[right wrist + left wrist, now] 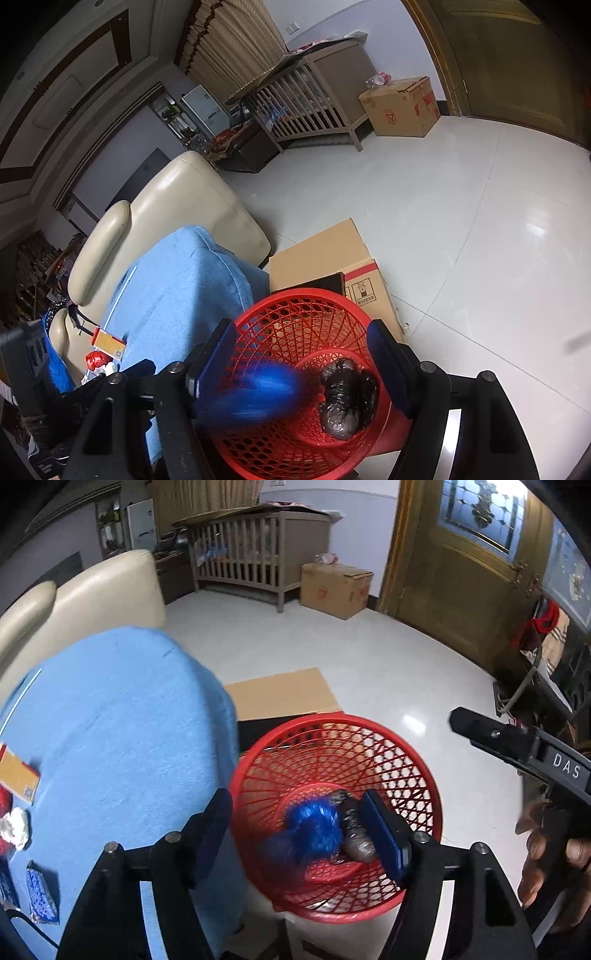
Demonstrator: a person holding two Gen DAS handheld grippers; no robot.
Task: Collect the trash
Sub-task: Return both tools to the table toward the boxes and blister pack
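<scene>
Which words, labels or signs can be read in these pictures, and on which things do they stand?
"DAS": on the right gripper, seen from the left wrist.
Red marks on the far cardboard box: unreadable.
Print on the near cardboard box behind the red basket: too small.
Label on the orange carton: blurred.

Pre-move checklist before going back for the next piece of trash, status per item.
1. Left gripper empty: ok, jaws open, nothing between them.
2. Right gripper empty: ok, jaws open; the blurred blue bag sits below, apart from the pads.
3. Red basket upright: ok.
4. Black wrapped bundle inside the basket: ok.
5. Trash left on the blue cloth: not ok, crumpled white paper and orange box remain.
6. Blue bag settled: cannot tell.
</scene>
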